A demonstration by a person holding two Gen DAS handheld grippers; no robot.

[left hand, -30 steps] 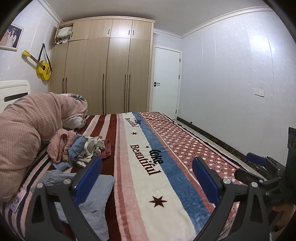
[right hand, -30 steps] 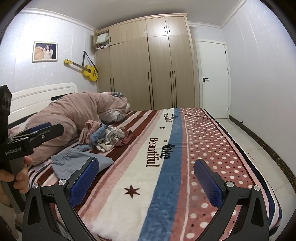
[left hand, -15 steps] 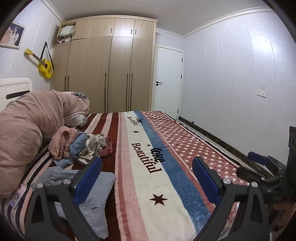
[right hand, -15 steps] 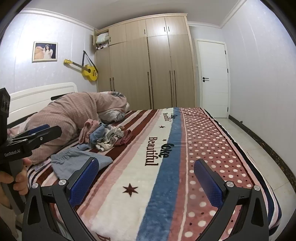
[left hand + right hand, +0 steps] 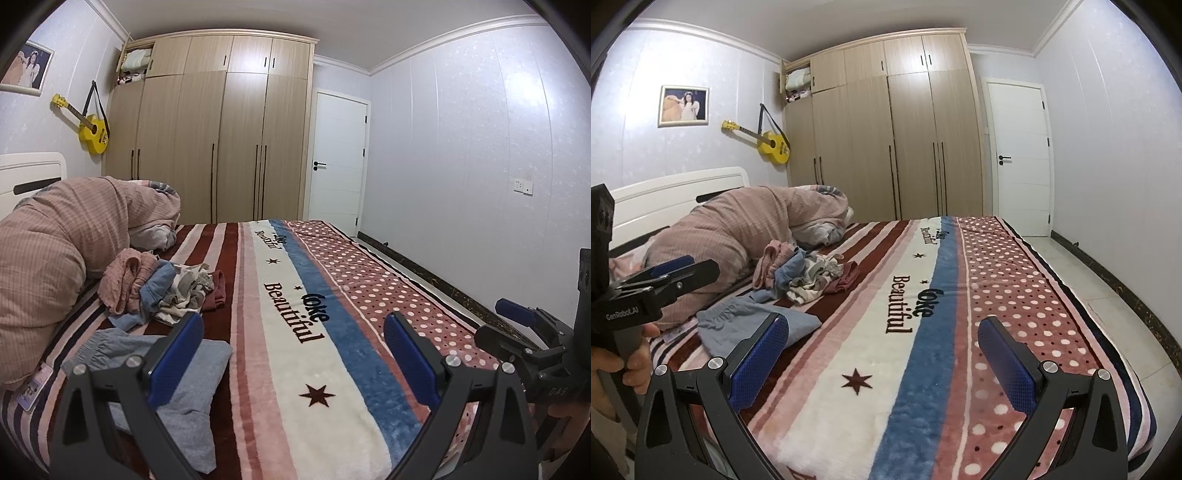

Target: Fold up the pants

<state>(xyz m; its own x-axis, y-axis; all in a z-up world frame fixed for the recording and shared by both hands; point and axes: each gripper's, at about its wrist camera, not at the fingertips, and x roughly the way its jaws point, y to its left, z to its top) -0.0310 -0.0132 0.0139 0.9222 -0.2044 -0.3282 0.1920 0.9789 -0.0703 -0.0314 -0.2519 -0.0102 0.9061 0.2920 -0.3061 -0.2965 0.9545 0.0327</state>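
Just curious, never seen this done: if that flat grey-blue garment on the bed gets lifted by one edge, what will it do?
The grey-blue garment looks thin and creased, so it would probably droop and unfold. It seems light. The fleecy blanket beneath might drag on it slightly.

A bed (image 5: 1015, 280) covered by a striped, polka-dotted blanket (image 5: 295, 332) lettered "Beautiful" stretches ahead of both grippers. Ahead-left lie folded grey-blue pants (image 5: 199, 373), beyond them a heap of crumpled clothes (image 5: 162, 288), and a bunched pink duvet (image 5: 62, 251) farther left.
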